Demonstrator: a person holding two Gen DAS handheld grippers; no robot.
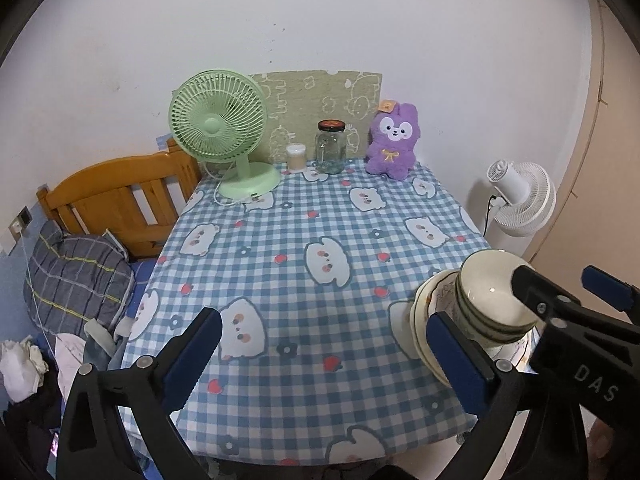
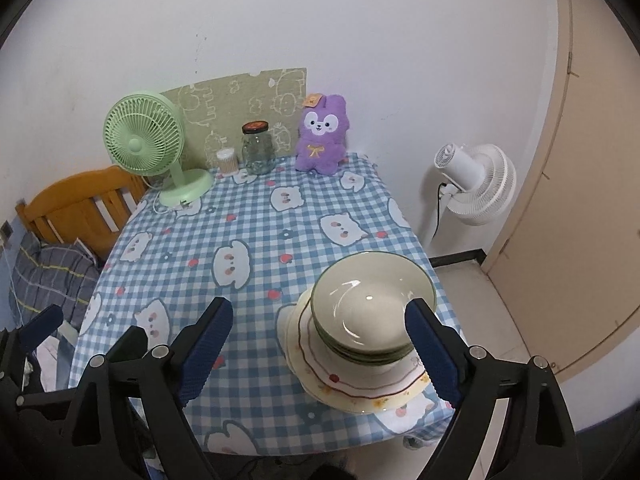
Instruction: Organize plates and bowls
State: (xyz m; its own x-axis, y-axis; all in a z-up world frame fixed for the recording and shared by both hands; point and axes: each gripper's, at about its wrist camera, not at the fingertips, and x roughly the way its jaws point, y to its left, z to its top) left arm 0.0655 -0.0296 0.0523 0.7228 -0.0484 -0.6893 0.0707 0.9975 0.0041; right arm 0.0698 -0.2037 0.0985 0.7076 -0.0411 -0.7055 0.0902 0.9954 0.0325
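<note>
right claw (image 2: 326,354) open, bowls (image 2: 372,304) just beyond

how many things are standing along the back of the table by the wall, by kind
fans: 1, green desk fan
jars: 1, glass jar with dark lid
small containers: 1, white tub
plush toys: 1, purple plush
total: 4
</note>
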